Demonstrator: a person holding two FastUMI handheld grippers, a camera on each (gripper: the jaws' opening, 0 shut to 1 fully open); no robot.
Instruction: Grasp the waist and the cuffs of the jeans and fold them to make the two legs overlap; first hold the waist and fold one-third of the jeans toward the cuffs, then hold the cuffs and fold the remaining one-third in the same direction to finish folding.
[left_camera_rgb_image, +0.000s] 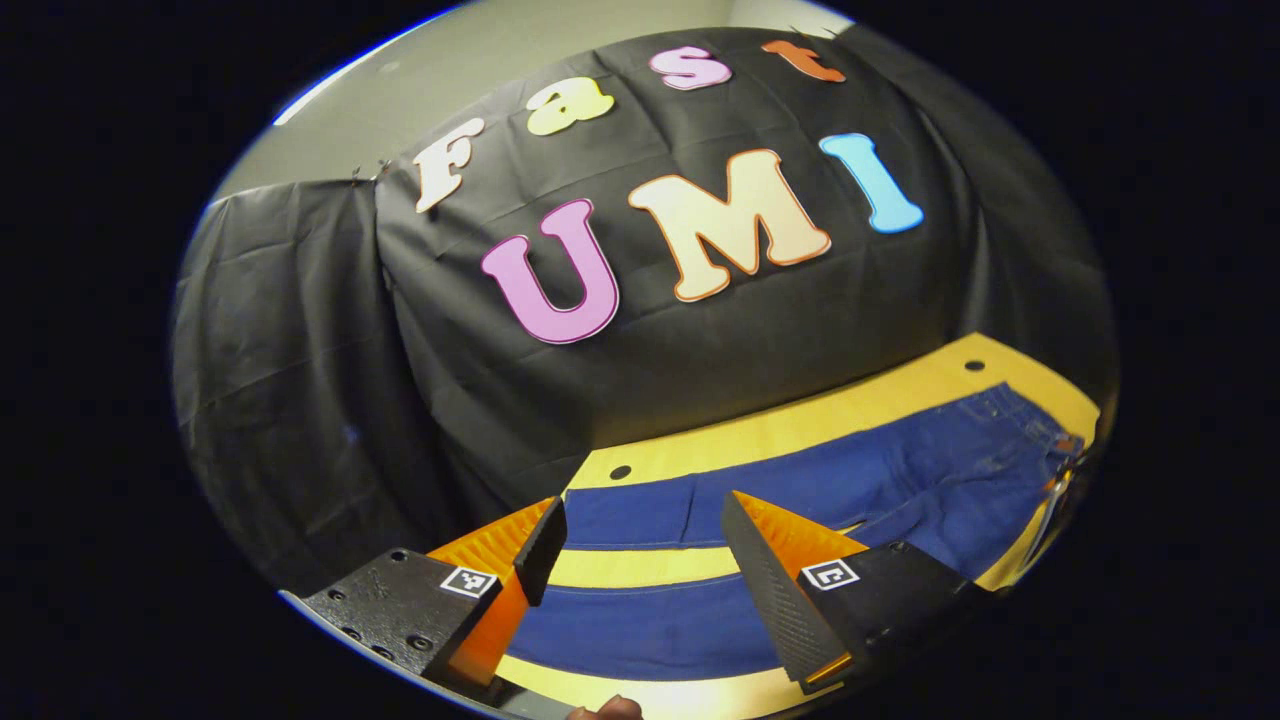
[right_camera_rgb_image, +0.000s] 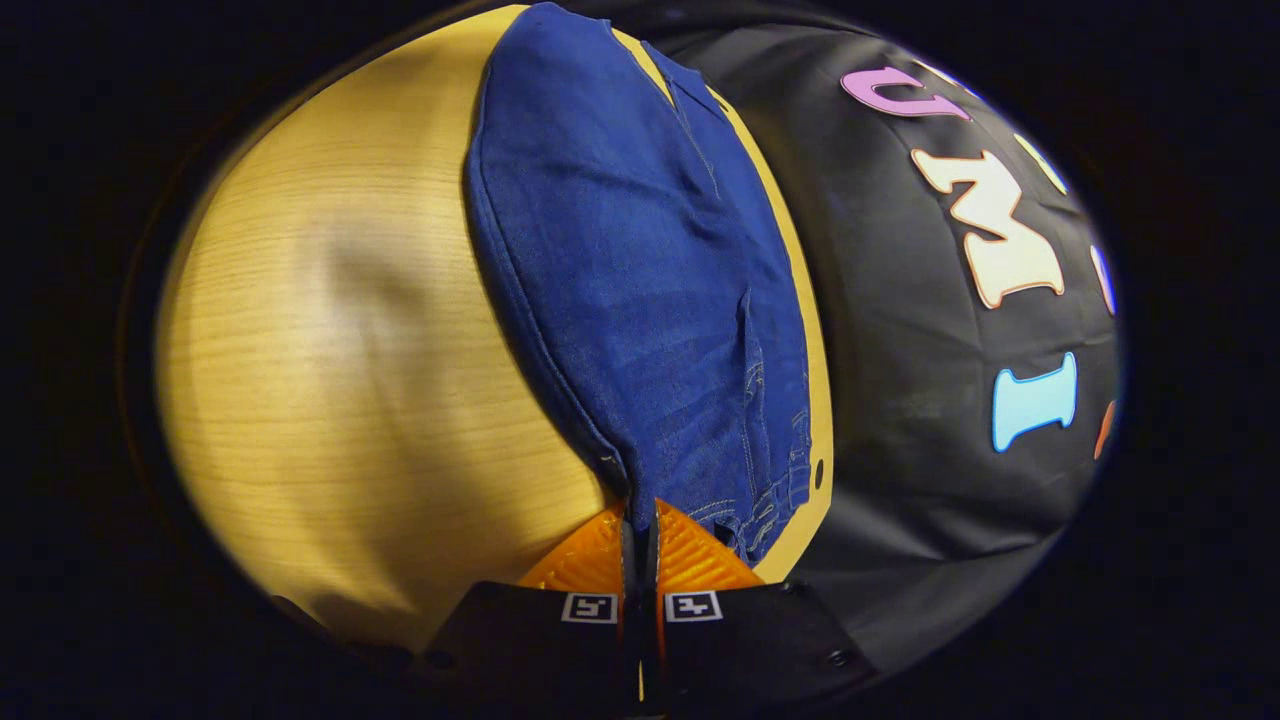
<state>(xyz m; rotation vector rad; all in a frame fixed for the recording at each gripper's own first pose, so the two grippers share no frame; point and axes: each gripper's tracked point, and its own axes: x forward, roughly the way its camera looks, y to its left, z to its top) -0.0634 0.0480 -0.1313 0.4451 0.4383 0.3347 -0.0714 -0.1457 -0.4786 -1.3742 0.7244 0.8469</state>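
Both views low, sharing jeans (left_camera_rgb_image: 820, 480)

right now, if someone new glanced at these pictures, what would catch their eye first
The blue jeans would: they lie spread flat on the yellow wooden table, legs apart with table showing between them in the left gripper view. Next, the right hand-held gripper is shut on the jeans' waist edge, while the left hand-held gripper hangs open above the cuffs.

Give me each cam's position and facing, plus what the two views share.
Left gripper view: rides the left gripper, open above the cuff end of the jeans, facing the booth wall; a fingertip shows at the bottom edge.
Right gripper view: rides the right gripper, shut on the jeans' waist, looking along them over the table.
Shared: jeans, table, wall.
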